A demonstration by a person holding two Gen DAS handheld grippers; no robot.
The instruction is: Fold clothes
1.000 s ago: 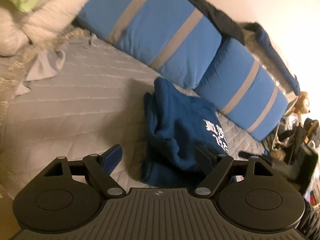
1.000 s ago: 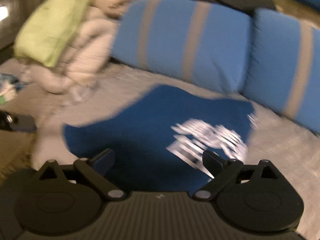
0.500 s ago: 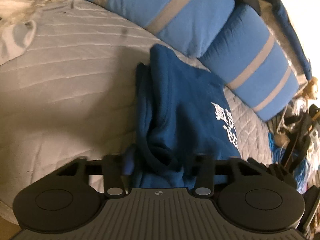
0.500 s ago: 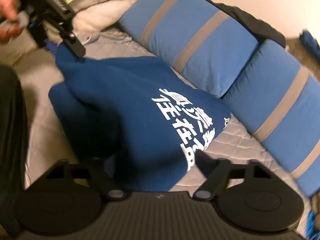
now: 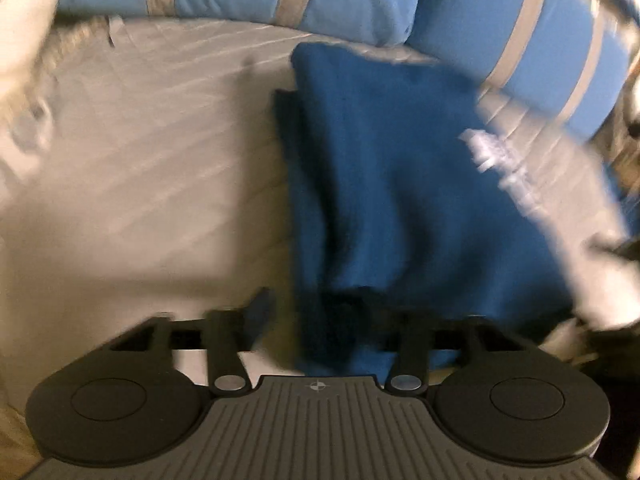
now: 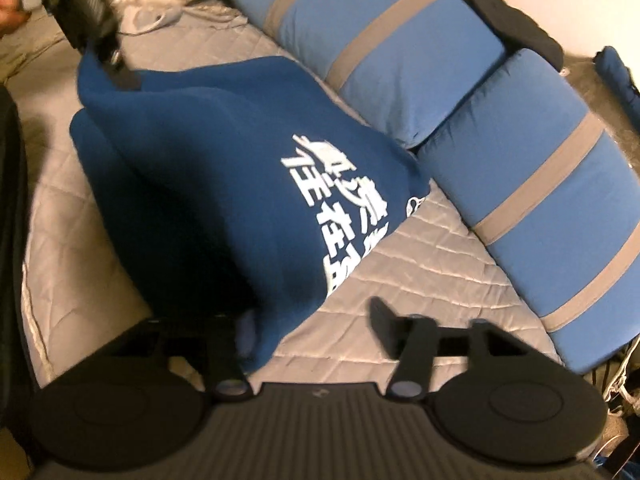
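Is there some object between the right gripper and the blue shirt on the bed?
Nothing visible does. The right gripper is open and the blue shirt lies directly at its fingers, draping over the left finger. Only bare grey quilt lies beside it.

Soft matt cloth sweatshirt (image 6: 224,152), quilted faintly sheeny bedcover (image 6: 420,256), matt black plastic tool (image 6: 316,320).

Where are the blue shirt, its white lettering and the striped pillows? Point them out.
blue shirt (image 6: 208,152): right wrist view, on its plain cloth.
white lettering (image 6: 340,204): right wrist view, mid print.
striped pillows (image 6: 404,56): right wrist view, blue panel.
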